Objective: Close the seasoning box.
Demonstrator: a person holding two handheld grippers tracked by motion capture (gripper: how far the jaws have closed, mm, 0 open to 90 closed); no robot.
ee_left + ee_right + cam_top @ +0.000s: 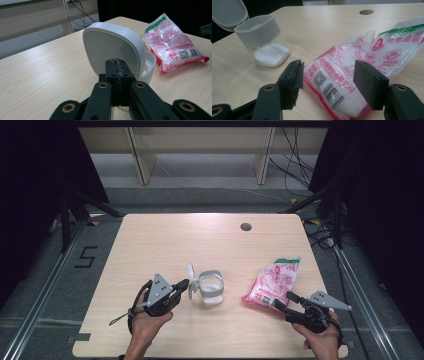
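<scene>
From the high view, a person at a pale wooden table (pixel 150 245) works two handheld grippers: the left gripper (pixel 181 286) reaches the upright white lid (pixel 191 281) of a clear jar (pixel 211 288) at the table's middle, while the right gripper (pixel 282 301) points at a pink-and-white bag (pixel 274 280) lying just right of the jar. In the left gripper view, the left gripper (pixel 117 65) has its jaws clenched together at the lower edge of the lid (pixel 110 47), which stands swung up off the jar's rim (pixel 150 62); the bag (pixel 172 42) lies beyond on the tabletop. In the right gripper view, the right gripper (pixel 327 75) stands released, jaws wide on either side of the bag's near end (pixel 342 80), pads not pressing it, while the jar (pixel 265 41), white grains lying low in it, sits open to the left with the lid (pixel 228 12) tipped back. The step in hand appears to be holding the jar open for a refill. The next move likely calls for the right jaws to close on the bag and lift it toward the jar's mouth, the lid held clear meanwhile.
</scene>
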